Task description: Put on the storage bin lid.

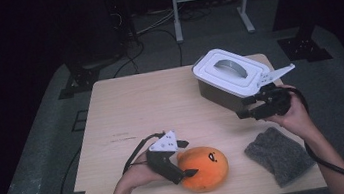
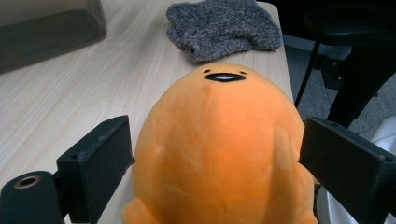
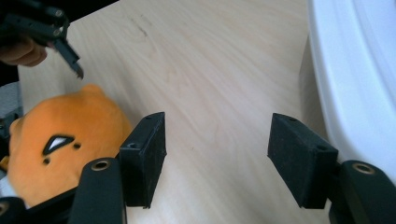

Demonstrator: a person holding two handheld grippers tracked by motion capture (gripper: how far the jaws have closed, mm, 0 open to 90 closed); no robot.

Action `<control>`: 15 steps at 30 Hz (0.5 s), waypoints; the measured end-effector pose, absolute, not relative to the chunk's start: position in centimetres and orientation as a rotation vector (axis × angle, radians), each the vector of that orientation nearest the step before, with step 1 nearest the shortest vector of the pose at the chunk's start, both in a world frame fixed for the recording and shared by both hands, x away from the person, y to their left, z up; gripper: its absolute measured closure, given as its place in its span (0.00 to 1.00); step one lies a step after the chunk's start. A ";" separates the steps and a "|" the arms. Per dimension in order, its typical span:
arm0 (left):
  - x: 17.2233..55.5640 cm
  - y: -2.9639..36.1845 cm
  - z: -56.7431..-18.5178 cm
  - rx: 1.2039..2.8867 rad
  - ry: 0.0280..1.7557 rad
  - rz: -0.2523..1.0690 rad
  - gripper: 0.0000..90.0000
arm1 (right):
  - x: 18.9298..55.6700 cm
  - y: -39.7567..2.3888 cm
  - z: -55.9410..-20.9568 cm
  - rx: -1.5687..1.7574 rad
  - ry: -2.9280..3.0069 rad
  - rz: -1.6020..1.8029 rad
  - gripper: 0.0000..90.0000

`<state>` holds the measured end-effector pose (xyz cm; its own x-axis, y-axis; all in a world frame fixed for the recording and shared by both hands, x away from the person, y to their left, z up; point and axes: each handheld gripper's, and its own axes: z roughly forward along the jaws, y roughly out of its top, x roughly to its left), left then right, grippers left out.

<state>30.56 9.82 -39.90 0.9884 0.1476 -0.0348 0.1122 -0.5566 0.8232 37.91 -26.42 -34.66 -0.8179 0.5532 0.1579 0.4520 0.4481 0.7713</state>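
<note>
orange plush [image 2: 219,149] between open left gripper [image 2: 215,156] jaws, untouched.

Hidden and cut-off parts

The orange plush toy [image 2: 224,154] runs off the bottom edge of the left gripper view, so its underside is unseen; the left gripper [image 1: 182,172] covers its near-left flank in the high view; the white-lidded box [image 3: 355,79] is cropped at the right gripper view's right edge; whether the pads touch the plush cannot be told.

one orange plush toy [image 1: 203,168], one lidded box [image 1: 230,77], one cloth (grey) [image 1: 280,154]
</note>
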 end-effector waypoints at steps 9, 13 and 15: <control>30.8 10.1 -40.0 2.162 0.185 0.044 0.10 | 41.0 -25.9 -32.9 0.884 2.535 1.313 0.39; 30.8 10.3 -39.9 2.158 0.187 0.050 0.10 | 42.3 -26.2 -32.5 0.910 2.502 1.320 0.39; 30.8 10.4 -39.9 2.154 0.192 0.051 0.10 | 42.7 -26.4 -32.4 0.913 2.479 1.323 0.38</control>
